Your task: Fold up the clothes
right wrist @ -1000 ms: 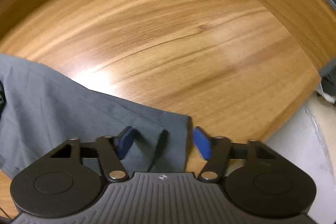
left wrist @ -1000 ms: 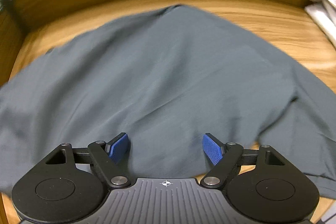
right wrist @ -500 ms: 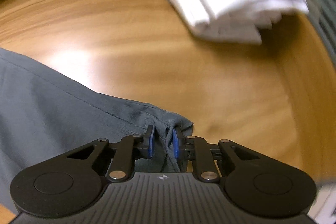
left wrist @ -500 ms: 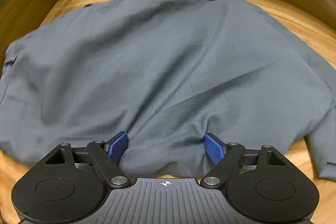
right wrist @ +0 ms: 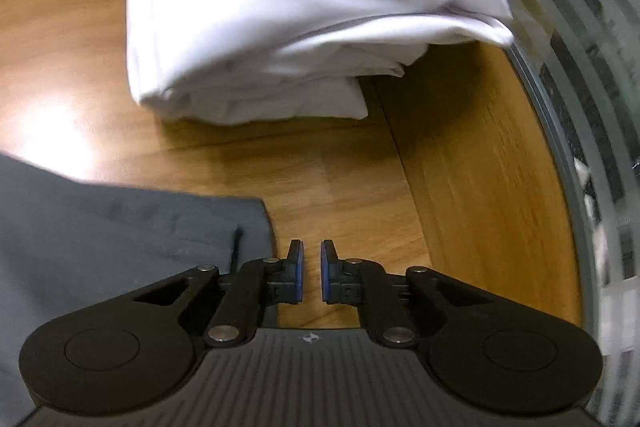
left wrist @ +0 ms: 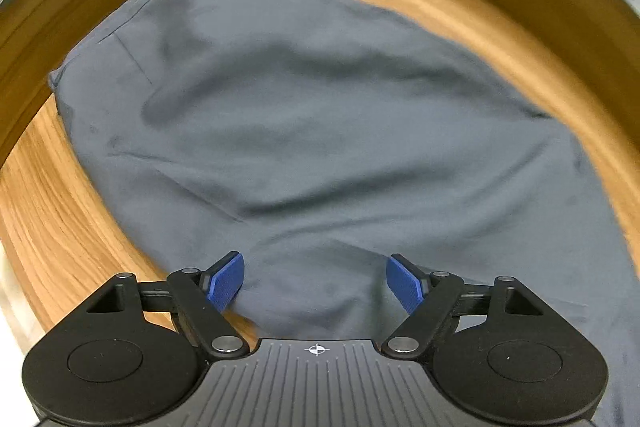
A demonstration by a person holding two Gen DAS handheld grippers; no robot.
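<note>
1. Wood-grain bench [left wrist: 60, 227] fills the left wrist view, carrying the grey trousers [left wrist: 320, 131] spread flat, waistband toward the far corner. Compared with half a second ago the garment sits turned in view, as the wrist has rolled. The left gripper [left wrist: 316, 285] hovers over the near edge, jaws wide, pinching nothing.

2. In the right wrist view, the right gripper [right wrist: 311, 273] has just been closing to a narrow gap, yet the trouser hem it straddled now lies to its left, outside the jaws. A folded white garment [right wrist: 280, 39] lies ahead. The grasp probably slipped, so the fold likely needs a fresh pinch.
</note>
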